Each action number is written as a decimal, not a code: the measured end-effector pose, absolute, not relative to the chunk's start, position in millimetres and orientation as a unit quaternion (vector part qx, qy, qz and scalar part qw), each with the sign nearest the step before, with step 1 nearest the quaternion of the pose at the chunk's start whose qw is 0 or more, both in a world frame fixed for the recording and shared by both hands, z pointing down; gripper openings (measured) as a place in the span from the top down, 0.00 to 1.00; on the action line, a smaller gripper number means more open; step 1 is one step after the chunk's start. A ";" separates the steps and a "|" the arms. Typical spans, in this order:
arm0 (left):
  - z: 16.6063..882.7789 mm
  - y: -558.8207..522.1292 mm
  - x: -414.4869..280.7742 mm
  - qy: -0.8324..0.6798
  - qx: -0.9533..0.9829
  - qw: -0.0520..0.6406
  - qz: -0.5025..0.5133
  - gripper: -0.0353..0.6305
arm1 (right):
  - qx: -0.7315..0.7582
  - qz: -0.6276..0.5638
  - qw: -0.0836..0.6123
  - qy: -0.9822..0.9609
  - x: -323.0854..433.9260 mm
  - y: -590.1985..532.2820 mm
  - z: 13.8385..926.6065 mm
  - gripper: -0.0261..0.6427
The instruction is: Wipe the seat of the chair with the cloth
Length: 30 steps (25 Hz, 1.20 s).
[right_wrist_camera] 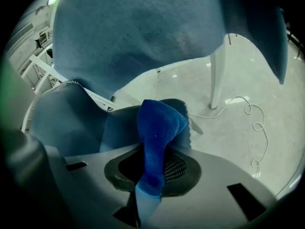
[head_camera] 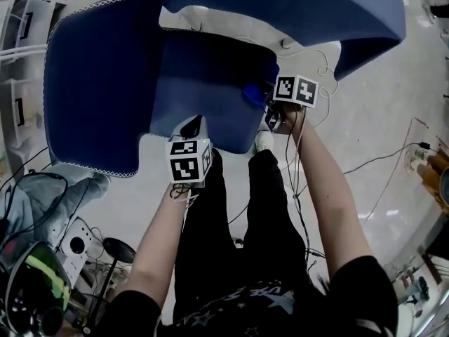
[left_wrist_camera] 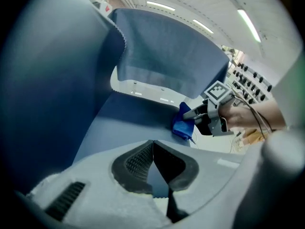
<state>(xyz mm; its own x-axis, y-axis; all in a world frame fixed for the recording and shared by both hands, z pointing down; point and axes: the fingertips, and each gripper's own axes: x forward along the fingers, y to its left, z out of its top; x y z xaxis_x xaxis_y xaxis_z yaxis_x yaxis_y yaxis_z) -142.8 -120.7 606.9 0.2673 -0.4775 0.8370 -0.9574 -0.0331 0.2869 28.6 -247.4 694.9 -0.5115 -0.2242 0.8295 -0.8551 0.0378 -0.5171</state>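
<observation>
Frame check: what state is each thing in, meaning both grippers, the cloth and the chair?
left gripper: shut, empty, over the front of the seat.
right gripper: shut on the cloth.
cloth: bunched, sticking out of the right gripper, touching the seat.
chair: upright, nobody seated.

Surface: pale glossy floor [head_camera: 393,118] | Standing on it: blue chair [head_camera: 210,83], white legs [right_wrist_camera: 217,75] | Lying on it: white cable [right_wrist_camera: 245,105] looping near chair; black cable [head_camera: 382,159] at right

A lab-like workshop: white racks [head_camera: 15,20], floor cables [head_camera: 382,158]
</observation>
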 end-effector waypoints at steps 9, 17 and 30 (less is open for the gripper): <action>618.4 -92.5 -199.7 -0.572 0.613 0.483 0.255 0.92 | 0.254 0.555 0.311 -0.729 -121.6 -206.0 672.6 0.85; 625.1 -92.9 -224.7 -0.556 0.620 0.495 0.247 0.92 | 0.186 0.591 0.288 -0.730 -232.0 -189.1 675.6 0.85; 626.3 -79.6 -230.0 -0.561 0.620 0.489 0.248 0.92 | 0.217 0.593 0.285 -0.721 -240.7 -180.7 700.1 0.86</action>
<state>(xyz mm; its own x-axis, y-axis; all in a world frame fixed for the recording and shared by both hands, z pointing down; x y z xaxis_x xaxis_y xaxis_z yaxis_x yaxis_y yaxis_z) -230.0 -79.6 626.3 0.2473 -0.4533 0.8564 -0.9384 0.1083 0.3283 -240.7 -180.7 700.1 -0.7437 0.0241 0.6680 -0.6507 0.2026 -0.7318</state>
